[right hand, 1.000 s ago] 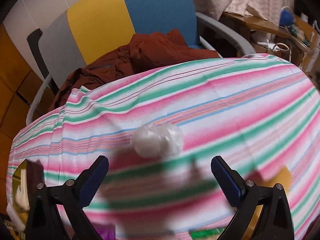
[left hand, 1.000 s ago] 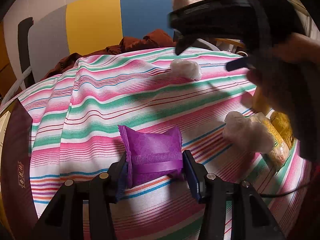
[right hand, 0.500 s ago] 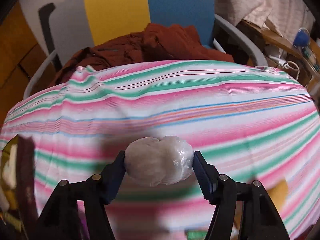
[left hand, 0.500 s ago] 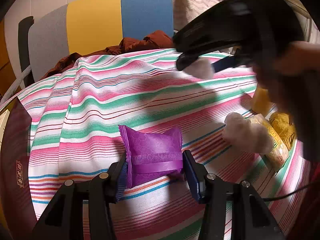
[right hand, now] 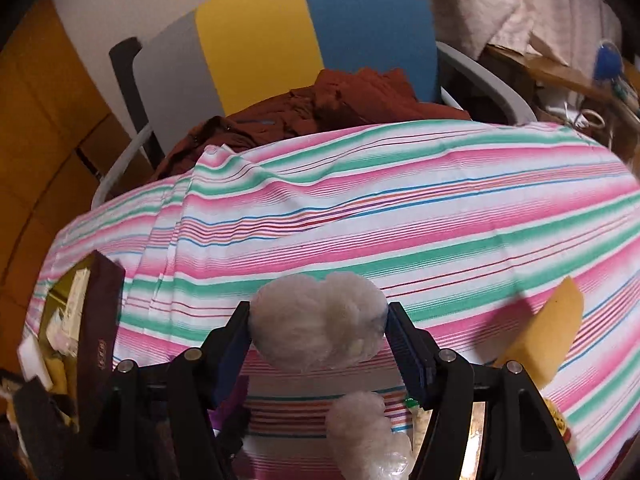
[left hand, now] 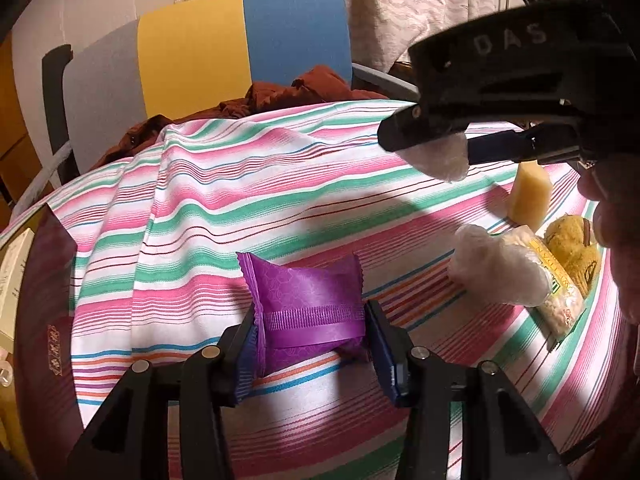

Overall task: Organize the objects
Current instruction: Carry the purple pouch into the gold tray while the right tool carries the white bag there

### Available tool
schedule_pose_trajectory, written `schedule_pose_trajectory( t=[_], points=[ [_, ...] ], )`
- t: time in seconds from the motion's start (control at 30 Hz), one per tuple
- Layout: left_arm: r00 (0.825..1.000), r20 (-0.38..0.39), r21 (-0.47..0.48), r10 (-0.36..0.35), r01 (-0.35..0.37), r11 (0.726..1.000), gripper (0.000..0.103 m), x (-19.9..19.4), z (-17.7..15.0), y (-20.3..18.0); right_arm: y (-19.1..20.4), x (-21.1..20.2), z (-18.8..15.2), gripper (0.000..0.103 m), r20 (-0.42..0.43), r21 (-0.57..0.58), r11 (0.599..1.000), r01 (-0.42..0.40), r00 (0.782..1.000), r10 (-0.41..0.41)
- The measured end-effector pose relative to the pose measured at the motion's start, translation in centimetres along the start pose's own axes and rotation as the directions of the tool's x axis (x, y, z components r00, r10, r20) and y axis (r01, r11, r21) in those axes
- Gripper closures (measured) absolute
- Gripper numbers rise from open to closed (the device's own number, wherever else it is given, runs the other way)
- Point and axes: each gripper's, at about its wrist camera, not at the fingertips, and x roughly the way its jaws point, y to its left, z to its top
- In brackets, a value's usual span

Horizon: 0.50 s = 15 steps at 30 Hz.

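While the left gripper clamped a purple snack packet by its two sides, the packet's crimped ends stood out above the blue pads and its lower corner rested on the striped tablecloth. It looked puffy and glossy, with a flat sealed band across the middle. The right gripper was closed on a white plastic-wrapped lump, soft and lobed, and held it clear above the cloth; from the left camera the same lump hung under the black tool.

At the left edge of the table stood a dark maroon box, open, with pale cartons and scraps inside that I could not make out.

On the right side lay a second white wrapped lump touching a long clear packet with a yellow label, a fuzzy yellow toy just beyond them, and an upright yellow block nearby. The middle of the cloth lay bare and wrinkled. Beyond the far edge stood a grey, yellow and blue chair with rust-brown clothing heaped on it.
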Motion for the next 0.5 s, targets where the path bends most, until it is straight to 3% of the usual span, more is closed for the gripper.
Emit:
schedule_pose_trajectory(
  t=[0.5],
  points=[
    [0.993,0.113,0.014,-0.022,0.021,1.0,0.054,-9.1,0.2,0.0,1.3,0.2,-0.3,0.036,0.016,-0.083,0.996,-0.02,1.0,0.022]
  ],
)
